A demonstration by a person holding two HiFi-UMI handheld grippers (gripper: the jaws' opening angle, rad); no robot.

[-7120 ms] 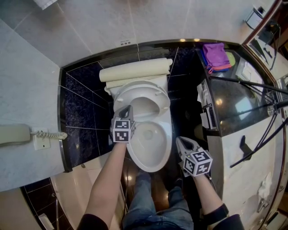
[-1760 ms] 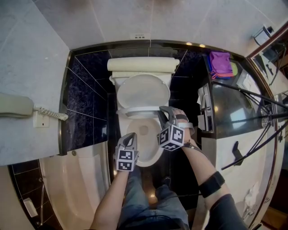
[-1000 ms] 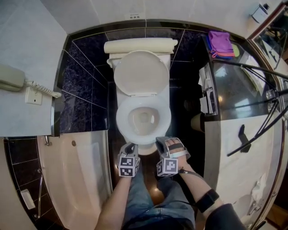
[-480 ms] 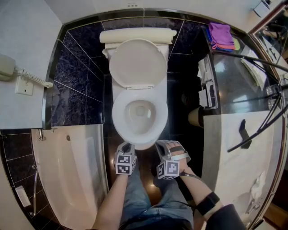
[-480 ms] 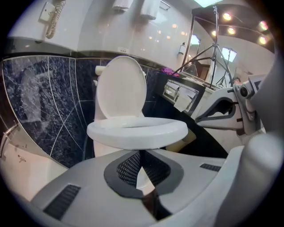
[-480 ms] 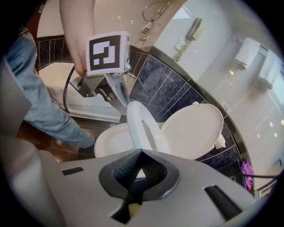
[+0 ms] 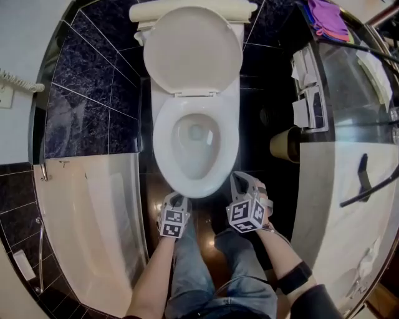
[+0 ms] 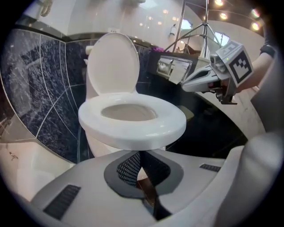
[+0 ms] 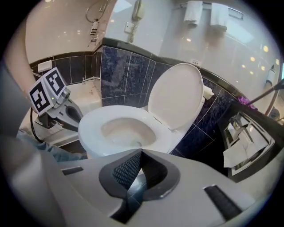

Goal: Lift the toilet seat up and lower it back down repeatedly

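The white toilet has its lid [image 7: 193, 50] standing up against the tank, and the seat ring [image 7: 163, 140] lies flat on the bowl. My left gripper [image 7: 177, 198] hangs shut just in front of the bowl's front rim, holding nothing; in the left gripper view its pads [image 8: 131, 168] meet below the seat [image 8: 133, 122]. My right gripper [image 7: 237, 179] is off the bowl's front right. Its jaws have just been closing with nothing between them, and they are shut [image 9: 142, 151]. Neither gripper touches the seat.
A cream bathtub [image 7: 93, 230] lies at the left. A dark counter [image 7: 349, 124] with tissue boxes [image 7: 308, 87] and a purple cloth [image 7: 327, 15] runs along the right, with a paper roll [image 7: 283, 143] below it. My jeans-clad legs [image 7: 199, 268] stand behind the grippers.
Both grippers have sunk lower in front of the bowl, and the right one has rolled and closed. The seat, earlier held half raised, now lies flat. The toilet looks larger.
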